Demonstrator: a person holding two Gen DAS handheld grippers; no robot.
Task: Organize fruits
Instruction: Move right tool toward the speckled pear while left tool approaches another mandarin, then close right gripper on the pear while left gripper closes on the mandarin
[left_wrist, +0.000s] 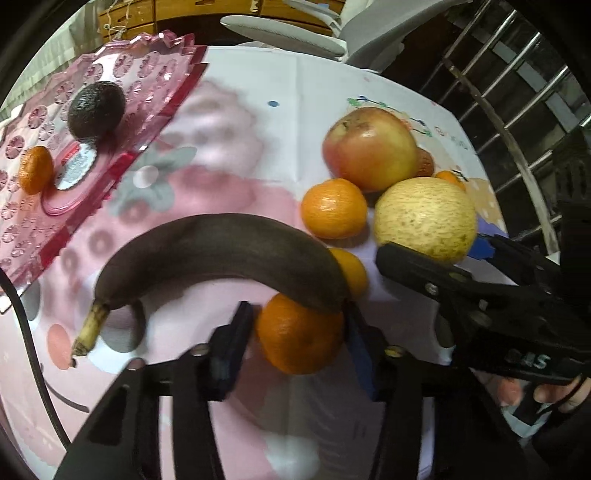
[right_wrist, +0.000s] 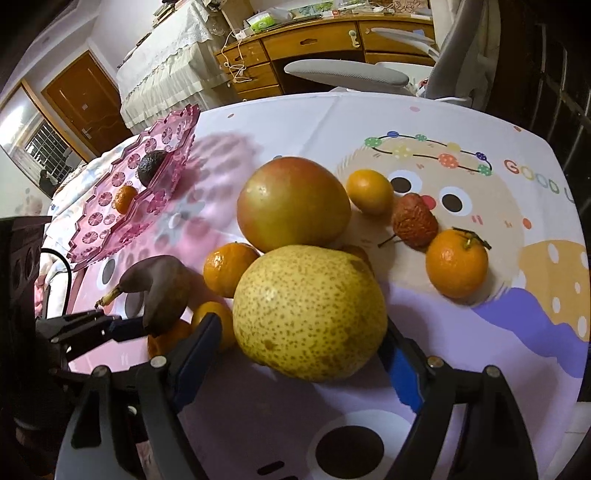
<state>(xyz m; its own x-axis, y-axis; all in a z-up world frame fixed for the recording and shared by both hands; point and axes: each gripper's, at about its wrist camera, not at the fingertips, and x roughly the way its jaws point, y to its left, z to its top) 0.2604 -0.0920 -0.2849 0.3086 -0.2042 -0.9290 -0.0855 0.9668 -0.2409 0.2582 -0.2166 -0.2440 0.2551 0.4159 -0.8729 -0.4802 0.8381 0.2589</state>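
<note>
**Both grippers closed in on fruit at the near edge of the pile**

The mandarin (left_wrist: 300, 334) sat between the fingers of the left gripper (left_wrist: 299, 343), tucked under the right end of the blackened banana (left_wrist: 218, 254). The jaws stood narrow; the right pad lay against the fruit's skin, while a thin gap seemed to remain at the left pad, so a firm hold could not be confirmed. The banana's long axis ran across the jaws' line of approach, stem low to the left, its far end resting over the mandarin — in my judgement any lift would have had to draw the mandarin out from beneath it without rolling the banana.

Just to the right, the speckled yellow pear (right_wrist: 310, 312) filled the right gripper (right_wrist: 295, 354). Those jaws stood wide, 1 finger on each flank of the pear, pads near the skin but contact not clear. The pear leaned against the apple (right_wrist: 293, 203), with 2 more mandarins wedged at its left side.

Further out, a wrinkled red fruit (right_wrist: 413, 221) and a stemmed mandarin (right_wrist: 456, 262) lay apart on the cartoon tablecloth (right_wrist: 461, 332), printed "GOOD" in coloured letters. The pink tray (left_wrist: 155, 107) waited well off to the left, nearer the left hand, already holding 1 avocado (left_wrist: 96, 110) and 1 small mandarin (left_wrist: 36, 169). The tray's round sticker was too blurred to read.
</note>
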